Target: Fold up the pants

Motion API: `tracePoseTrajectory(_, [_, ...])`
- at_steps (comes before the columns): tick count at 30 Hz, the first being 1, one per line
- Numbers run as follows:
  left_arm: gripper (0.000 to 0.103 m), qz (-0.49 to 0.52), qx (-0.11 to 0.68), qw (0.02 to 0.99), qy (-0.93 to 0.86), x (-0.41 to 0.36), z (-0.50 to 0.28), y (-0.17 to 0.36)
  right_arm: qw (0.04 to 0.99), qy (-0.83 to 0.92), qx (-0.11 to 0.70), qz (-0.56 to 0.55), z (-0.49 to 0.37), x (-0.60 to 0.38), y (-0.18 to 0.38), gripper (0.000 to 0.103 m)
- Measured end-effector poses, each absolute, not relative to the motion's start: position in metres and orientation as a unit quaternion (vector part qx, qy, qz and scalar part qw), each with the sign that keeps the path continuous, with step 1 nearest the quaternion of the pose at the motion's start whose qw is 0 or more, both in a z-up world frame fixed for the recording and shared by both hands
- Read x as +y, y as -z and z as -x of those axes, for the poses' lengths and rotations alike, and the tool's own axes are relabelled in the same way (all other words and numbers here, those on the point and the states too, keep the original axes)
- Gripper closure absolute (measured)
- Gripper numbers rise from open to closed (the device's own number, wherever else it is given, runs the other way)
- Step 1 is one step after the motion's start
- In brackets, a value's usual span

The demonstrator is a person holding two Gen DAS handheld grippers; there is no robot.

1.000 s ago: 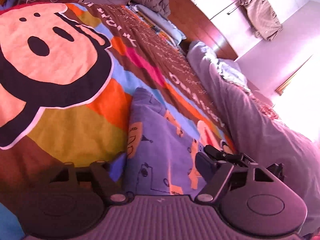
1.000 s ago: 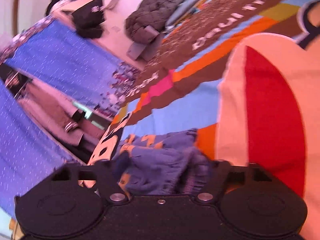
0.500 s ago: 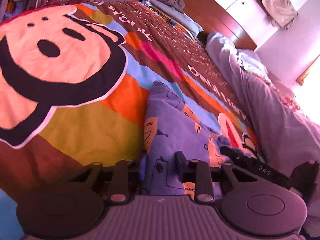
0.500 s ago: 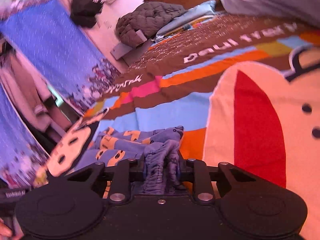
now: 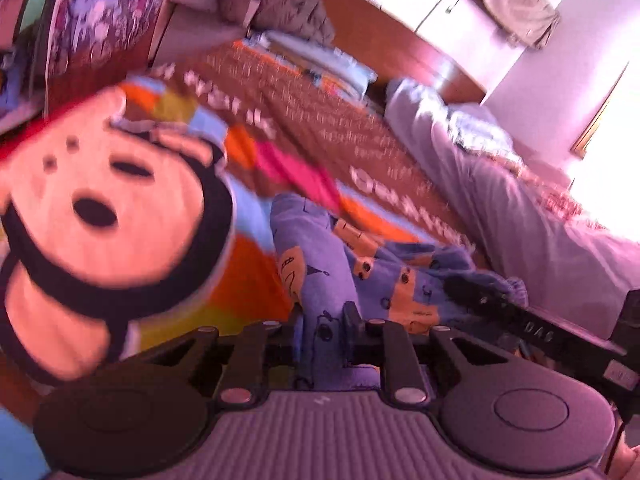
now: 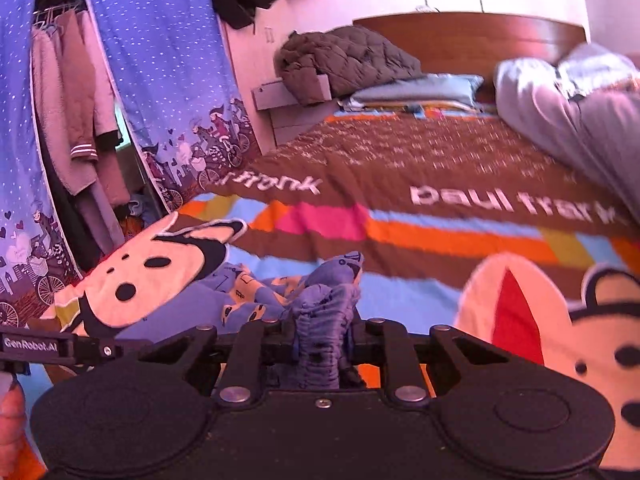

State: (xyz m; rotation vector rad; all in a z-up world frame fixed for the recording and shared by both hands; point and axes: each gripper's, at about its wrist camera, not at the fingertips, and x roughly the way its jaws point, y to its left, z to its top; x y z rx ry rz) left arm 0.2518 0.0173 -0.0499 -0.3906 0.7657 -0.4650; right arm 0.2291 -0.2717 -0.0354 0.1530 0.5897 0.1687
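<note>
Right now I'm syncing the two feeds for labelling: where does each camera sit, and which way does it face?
Left wrist: on the left tool, facing up the bed toward the headboard; its fingers pinch the blue pants; the right tool intrudes.
Right wrist: on the right tool, facing the headboard and curtain; pinches bunched pants; left tool and a fingertip show.
Shared: pants, bedspread, jacket.

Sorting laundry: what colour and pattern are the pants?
Blue pants with orange patches and small dark drawings; clearest in the left wrist view.
</note>
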Motion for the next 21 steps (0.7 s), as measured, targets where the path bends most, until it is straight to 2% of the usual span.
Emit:
tracePoseTrajectory(8, [0.082,0.183,0.324,0.911,0.179,0.086,-0.29,0.028,0.952,-0.119,0.254,-0.12,-0.293,-0.215,0.023,0.083])
tracePoseTrajectory(11, [0.082,0.192,0.342,0.908,0.15,0.11,-0.301,0.045,0.944,-0.137,0.273,-0.127,-0.325,-0.188,0.042,0.083])
tracePoseTrajectory(15, [0.08,0.22,0.388,0.887,0.12,0.131,-0.309,0.098,0.926,-0.144,0.326,-0.123,-0.353,-0.161,0.087,0.082])
tracePoseTrajectory(21, [0.076,0.305,0.36,0.87,0.139,0.155,-0.304,0.12,0.912,-0.135,0.332,-0.202,-0.356,-0.173,0.13,0.07])
